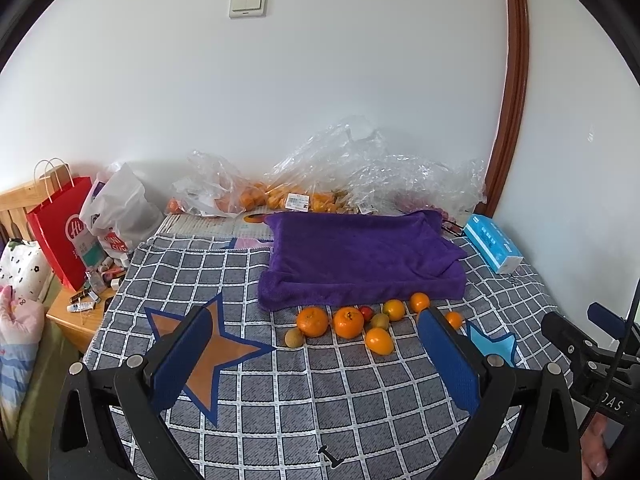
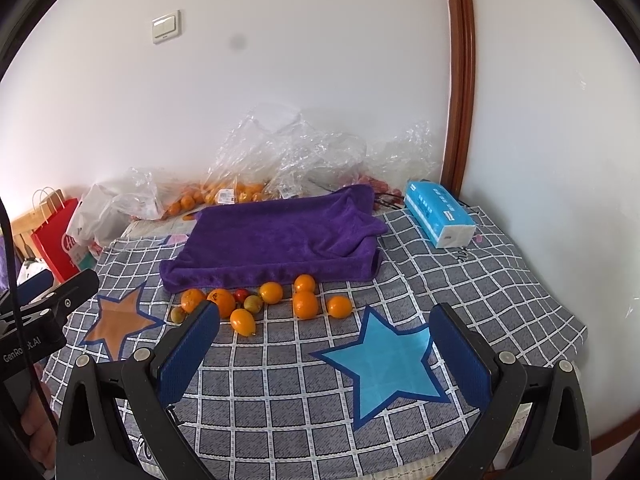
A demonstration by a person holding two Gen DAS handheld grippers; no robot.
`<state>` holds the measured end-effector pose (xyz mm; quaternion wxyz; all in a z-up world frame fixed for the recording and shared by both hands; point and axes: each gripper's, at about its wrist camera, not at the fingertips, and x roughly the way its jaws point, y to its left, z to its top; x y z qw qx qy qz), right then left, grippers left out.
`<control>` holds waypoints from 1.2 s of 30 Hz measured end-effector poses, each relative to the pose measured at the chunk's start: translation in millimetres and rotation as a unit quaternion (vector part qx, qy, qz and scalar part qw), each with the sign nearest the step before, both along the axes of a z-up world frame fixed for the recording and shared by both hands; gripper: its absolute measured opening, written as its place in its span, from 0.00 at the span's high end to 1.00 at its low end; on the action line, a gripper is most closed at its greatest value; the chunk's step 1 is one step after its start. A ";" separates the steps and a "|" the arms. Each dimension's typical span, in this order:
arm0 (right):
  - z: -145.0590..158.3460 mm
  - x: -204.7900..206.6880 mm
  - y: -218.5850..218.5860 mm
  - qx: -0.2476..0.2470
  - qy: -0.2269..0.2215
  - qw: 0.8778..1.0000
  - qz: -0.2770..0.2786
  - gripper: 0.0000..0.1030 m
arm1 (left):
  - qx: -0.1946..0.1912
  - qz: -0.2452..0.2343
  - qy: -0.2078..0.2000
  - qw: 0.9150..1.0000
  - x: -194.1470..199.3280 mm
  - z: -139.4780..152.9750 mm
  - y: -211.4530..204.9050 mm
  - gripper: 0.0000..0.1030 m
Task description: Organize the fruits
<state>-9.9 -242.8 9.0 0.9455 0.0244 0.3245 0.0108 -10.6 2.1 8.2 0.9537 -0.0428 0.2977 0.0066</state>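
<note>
We hold both tools back from the work, and we judge that nothing has been picked yet. The left gripper (image 1: 316, 360) hangs above the checked cloth (image 1: 320, 400) with its jaws spread wide and nothing between them; the right gripper (image 2: 326, 354) does the same over the light blue star (image 2: 386, 364), jaws equally wide and empty. The fruits (image 1: 360, 324) lie in a loose cluster on the surface, just in front of the near edge of the purple towel (image 1: 360, 256), some of them touching one another: larger oranges (image 1: 312, 321) to the left, smaller orange ones to the right, a red one and a couple of greenish ones between. We take the towel, spread flat with its far right corner folded, to be the place meant for sorted fruit, since it lies bare. The open jaws suit round fruit that must be straddled before closing. Beyond the towel, against the wall, clear plastic bags (image 1: 360, 168) hold more oranges, probably the source. A tissue pack (image 2: 438, 214) lies far right, well apart from the fruit.
</note>
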 end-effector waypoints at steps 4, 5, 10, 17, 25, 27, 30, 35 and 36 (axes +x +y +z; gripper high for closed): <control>-0.4 1.6 -0.1 0.003 0.001 1.000 0.002 0.00 | 0.000 0.002 0.002 1.000 0.9 -0.7 2.0 0.00; -0.5 2.0 0.3 0.004 0.001 1.000 0.004 0.00 | -0.001 0.002 0.001 1.000 0.8 -1.2 2.5 0.00; -5.3 7.2 5.6 -0.004 0.004 1.000 0.012 0.00 | -0.006 0.005 0.006 1.000 6.9 -7.2 6.9 0.00; -16.4 21.4 13.8 -0.015 0.013 1.000 0.012 0.00 | -0.008 0.007 0.013 1.000 17.4 -14.0 11.4 0.00; -20.1 40.2 20.4 -0.021 0.015 0.999 0.019 0.00 | -0.009 0.015 0.017 1.000 32.5 -16.4 19.4 0.00; -22.7 45.8 21.5 -0.025 0.017 0.999 0.018 0.00 | -0.007 0.016 0.023 1.000 37.2 -18.0 19.6 0.00; -28.5 54.3 21.5 -0.031 0.024 0.999 0.007 0.00 | -0.004 0.015 0.024 1.000 42.9 -20.4 19.8 0.00; -40.8 71.5 18.5 -0.037 0.046 0.998 -0.016 0.00 | -0.006 0.016 0.036 0.999 57.0 -28.2 21.1 0.00; -44.3 75.4 17.5 -0.038 0.051 0.998 -0.014 0.00 | -0.003 0.017 0.038 0.999 59.7 -30.7 21.1 0.00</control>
